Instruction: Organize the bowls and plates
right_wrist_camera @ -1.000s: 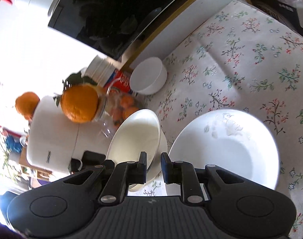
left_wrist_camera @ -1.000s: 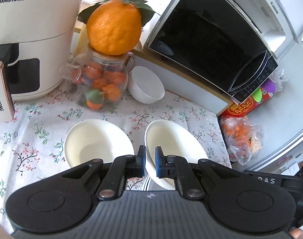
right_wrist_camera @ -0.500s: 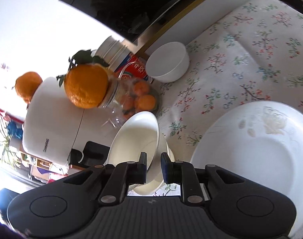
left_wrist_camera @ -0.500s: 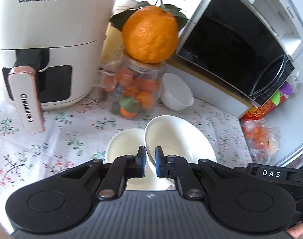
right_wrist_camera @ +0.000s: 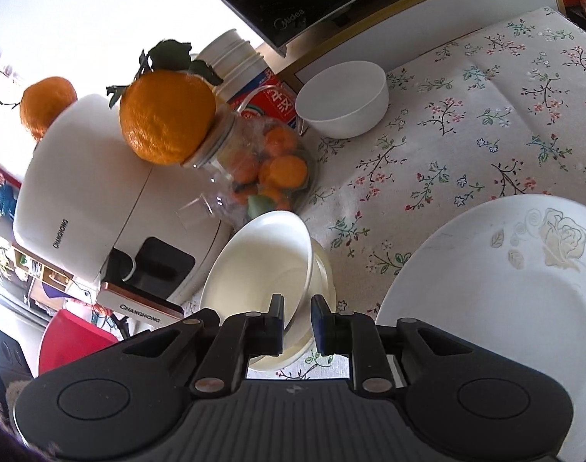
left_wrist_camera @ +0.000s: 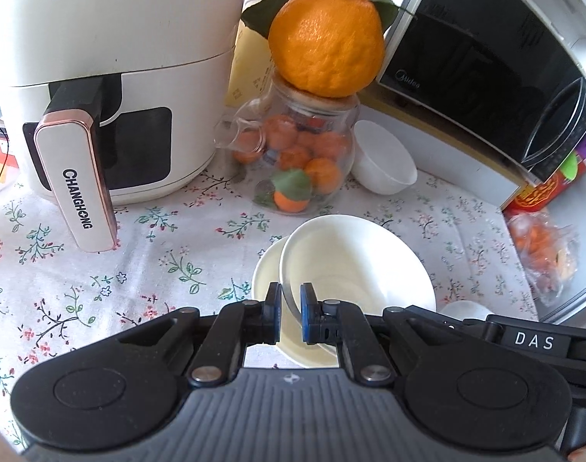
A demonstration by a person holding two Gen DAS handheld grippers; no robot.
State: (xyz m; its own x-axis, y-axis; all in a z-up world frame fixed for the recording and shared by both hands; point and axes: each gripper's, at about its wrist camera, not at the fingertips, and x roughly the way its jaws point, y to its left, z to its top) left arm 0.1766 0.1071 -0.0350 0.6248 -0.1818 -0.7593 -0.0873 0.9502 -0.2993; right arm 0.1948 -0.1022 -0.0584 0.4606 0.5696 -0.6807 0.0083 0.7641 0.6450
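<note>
Two grippers carry one cream bowl (left_wrist_camera: pixel 354 265) — the left gripper (left_wrist_camera: pixel 291 317) and right gripper (right_wrist_camera: pixel 297 323) each clamped on its rim — now tilted over the second bowl (left_wrist_camera: pixel 264 277) it hung beside a second ago; nesting looks imminent.

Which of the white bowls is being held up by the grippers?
The tilted cream bowl, pinched at its rim by the left gripper and right gripper. A second bowl lies beneath it; the small bowl sits apart by the microwave.
</note>
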